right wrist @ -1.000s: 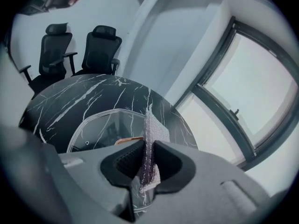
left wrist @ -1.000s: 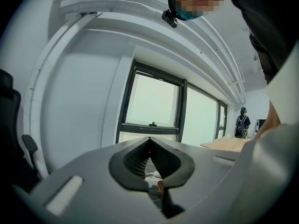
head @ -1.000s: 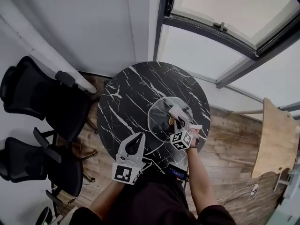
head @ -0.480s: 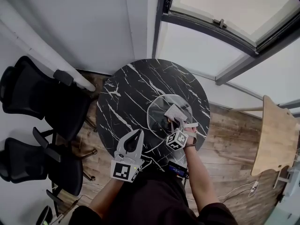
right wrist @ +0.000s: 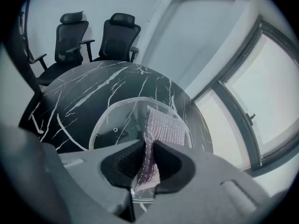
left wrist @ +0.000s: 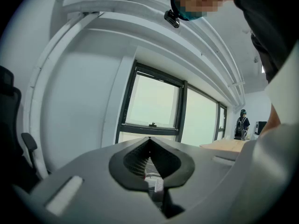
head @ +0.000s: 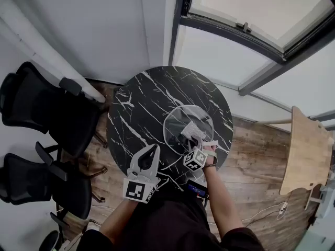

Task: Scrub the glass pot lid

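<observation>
A round glass pot lid (head: pixel 182 120) lies flat on the black marble table (head: pixel 141 109), toward its right near side. My right gripper (head: pixel 198 139) is over the lid's near part, shut on a silvery mesh scrub cloth (head: pixel 191 129) that rests on the glass. In the right gripper view the cloth (right wrist: pixel 163 127) hangs from the shut jaws of the right gripper (right wrist: pixel 148 146) onto the lid (right wrist: pixel 110 120). My left gripper (head: pixel 155 149) hovers at the table's near edge, left of the lid and apart from it. The left gripper (left wrist: pixel 149 143) is shut on nothing and points up at a window.
Two black office chairs (head: pixel 31 101) (head: pixel 29 179) stand left of the table, and a white slanted pipe (head: pixel 52 61) runs behind them. A wooden tabletop (head: pixel 306 150) is at the right. A window (head: pixel 251 9) is beyond the table. A person (left wrist: pixel 242 124) stands far off.
My right gripper has drawn the scrub cloth across the lid, leftward and toward the near edge. The left gripper has hardly moved.
</observation>
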`<state>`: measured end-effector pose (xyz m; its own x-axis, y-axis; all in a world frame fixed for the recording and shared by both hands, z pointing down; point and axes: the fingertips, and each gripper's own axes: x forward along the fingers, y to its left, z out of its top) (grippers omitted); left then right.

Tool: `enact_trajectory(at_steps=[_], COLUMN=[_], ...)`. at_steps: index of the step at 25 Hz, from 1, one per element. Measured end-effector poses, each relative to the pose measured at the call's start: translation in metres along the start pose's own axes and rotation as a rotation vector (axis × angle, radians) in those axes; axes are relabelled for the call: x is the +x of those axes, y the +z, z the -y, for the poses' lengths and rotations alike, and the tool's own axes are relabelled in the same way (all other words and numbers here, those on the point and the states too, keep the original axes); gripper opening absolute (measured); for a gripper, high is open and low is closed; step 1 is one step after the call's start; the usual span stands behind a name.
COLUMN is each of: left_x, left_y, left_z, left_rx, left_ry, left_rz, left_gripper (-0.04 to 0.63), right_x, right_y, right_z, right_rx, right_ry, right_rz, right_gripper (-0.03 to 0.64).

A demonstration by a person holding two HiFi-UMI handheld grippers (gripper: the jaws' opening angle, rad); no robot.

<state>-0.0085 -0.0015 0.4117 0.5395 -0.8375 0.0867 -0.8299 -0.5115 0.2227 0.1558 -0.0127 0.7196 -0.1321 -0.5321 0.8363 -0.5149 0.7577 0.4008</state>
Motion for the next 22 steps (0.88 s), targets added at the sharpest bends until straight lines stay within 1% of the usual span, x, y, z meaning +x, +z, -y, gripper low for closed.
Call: enact_trajectory(at_steps=[6,10,14,16,20,22], left_x=[-0.006,-0.007,-0.008,-0.009,-0.010,-0.011], left_y=[-0.001,0.000,0.002,0.000,-0.002,-0.004], left_z=[0.001,0.002,0.004,0.004,0.006,0.010], left_rx=[0.006,-0.006,0.004,0.002,-0.008,-0.009], left_ry=[-0.005,-0.005,-0.014,-0.016,-0.023,-0.035], left_rz=[-0.001,0.001,0.005,0.002,-0.006,-0.016], left_gripper=[0.002,0.002,0.002,0.002,0.002,0.002], right_x=[-0.006,-0.010,-0.021,-0.030,-0.054,-0.074], right_y=[-0.003,-0.009,-0.012,-0.010,-0.006,0.003], right_z=[-0.016,-0.032,-0.042,-0.049,-0.068,-0.068], right_rx=[0.036,0.104,0.138,0.148,0.149,0.215], right_ry=[0.045,0.105,0.146,0.182,0.295,0.323], right_rz=[-0.008,-0.011,-0.003,0.003,0.012,0.070], right_gripper=[0.063,0.063,0.063,0.063,0.063,0.063])
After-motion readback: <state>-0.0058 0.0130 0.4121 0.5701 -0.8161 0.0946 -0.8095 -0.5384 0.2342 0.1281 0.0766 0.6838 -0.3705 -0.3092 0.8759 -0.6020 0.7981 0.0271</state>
